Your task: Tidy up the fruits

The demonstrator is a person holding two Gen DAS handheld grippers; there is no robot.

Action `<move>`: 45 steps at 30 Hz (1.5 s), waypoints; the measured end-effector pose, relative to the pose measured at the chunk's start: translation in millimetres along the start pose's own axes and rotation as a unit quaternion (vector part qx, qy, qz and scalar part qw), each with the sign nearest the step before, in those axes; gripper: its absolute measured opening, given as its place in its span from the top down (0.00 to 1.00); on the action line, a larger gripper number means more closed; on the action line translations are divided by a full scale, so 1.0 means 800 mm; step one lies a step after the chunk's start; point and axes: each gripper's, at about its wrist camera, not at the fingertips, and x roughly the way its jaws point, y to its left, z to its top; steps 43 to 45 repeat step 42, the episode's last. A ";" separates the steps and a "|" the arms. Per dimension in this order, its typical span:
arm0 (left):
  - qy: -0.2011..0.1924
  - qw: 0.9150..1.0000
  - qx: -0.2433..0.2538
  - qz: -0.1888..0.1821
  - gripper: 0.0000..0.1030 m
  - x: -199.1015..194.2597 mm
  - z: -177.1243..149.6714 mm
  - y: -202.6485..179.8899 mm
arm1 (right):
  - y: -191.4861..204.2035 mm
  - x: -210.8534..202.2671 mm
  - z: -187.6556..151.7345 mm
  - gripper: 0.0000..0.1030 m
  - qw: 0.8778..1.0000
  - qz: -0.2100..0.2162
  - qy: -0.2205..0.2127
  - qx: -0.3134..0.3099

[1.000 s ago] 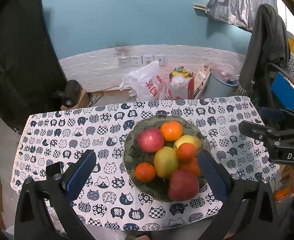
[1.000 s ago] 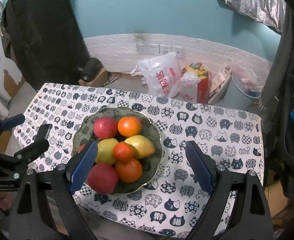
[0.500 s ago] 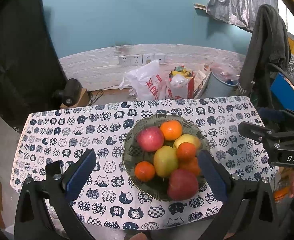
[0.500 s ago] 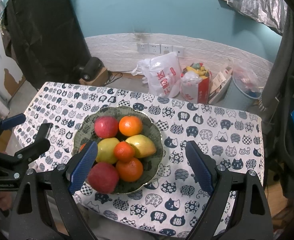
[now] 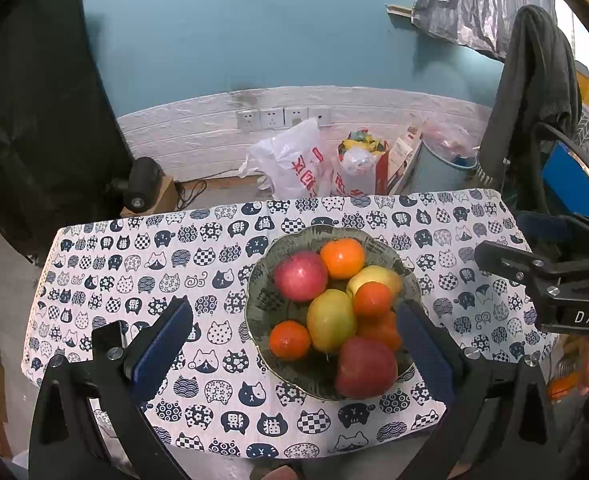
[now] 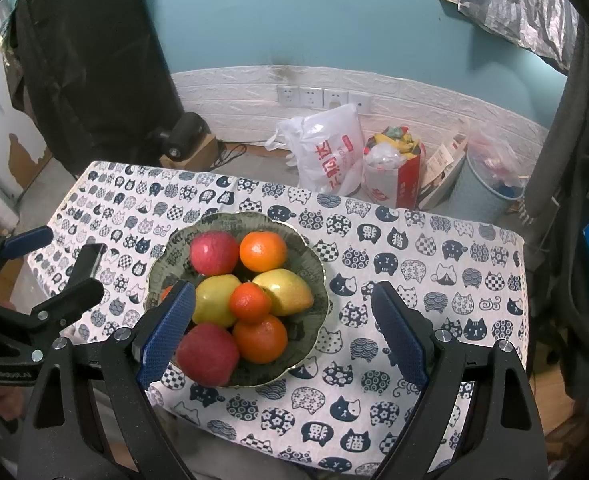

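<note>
Two claws hang over the counter (image 5: pixel 134 264), both spread wide and holding nothing: left claw (image 5: pixel 294 354), right claw (image 6: pixel 284 328). Green bowl (image 6: pixel 318 280) sits mid-cloth, piled with two red apples (image 6: pixel 214 253), yellow-green ones and oranges (image 6: pixel 262 251).

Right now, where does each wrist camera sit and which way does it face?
Left wrist: on the left gripper, looking forward and down at the cat-print tablecloth; its open blue-padded fingers frame the view, right gripper at right edge.
Right wrist: on the right gripper, facing likewise from further right; open fingers show, left gripper at left edge.
Shared: the scalloped green bowl of apples and oranges, and the teal wall.
</note>
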 end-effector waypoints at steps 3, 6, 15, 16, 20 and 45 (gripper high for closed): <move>0.002 1.000 -0.001 -0.001 0.01 0.000 -0.002 0.001 | 0.000 0.000 0.000 0.14 1.000 0.000 0.000 0.000; 0.004 1.000 -0.001 -0.002 0.01 0.000 -0.004 0.001 | 0.000 0.000 0.000 0.14 1.000 0.000 0.000 0.000; 0.013 1.000 -0.005 -0.010 0.01 0.003 -0.002 0.003 | 0.000 0.000 0.000 0.14 1.000 0.000 0.000 -0.001; 0.013 1.000 -0.005 -0.009 0.01 0.003 -0.002 0.003 | 0.000 0.000 0.000 0.14 1.000 0.000 0.001 -0.001; 0.013 1.000 -0.005 -0.010 0.01 0.003 -0.003 0.005 | 0.001 0.000 -0.001 0.14 1.000 0.000 0.001 -0.002; 0.013 1.000 -0.003 -0.010 0.01 0.000 0.000 0.000 | 0.000 -0.001 -0.004 0.14 1.000 -0.001 0.002 -0.003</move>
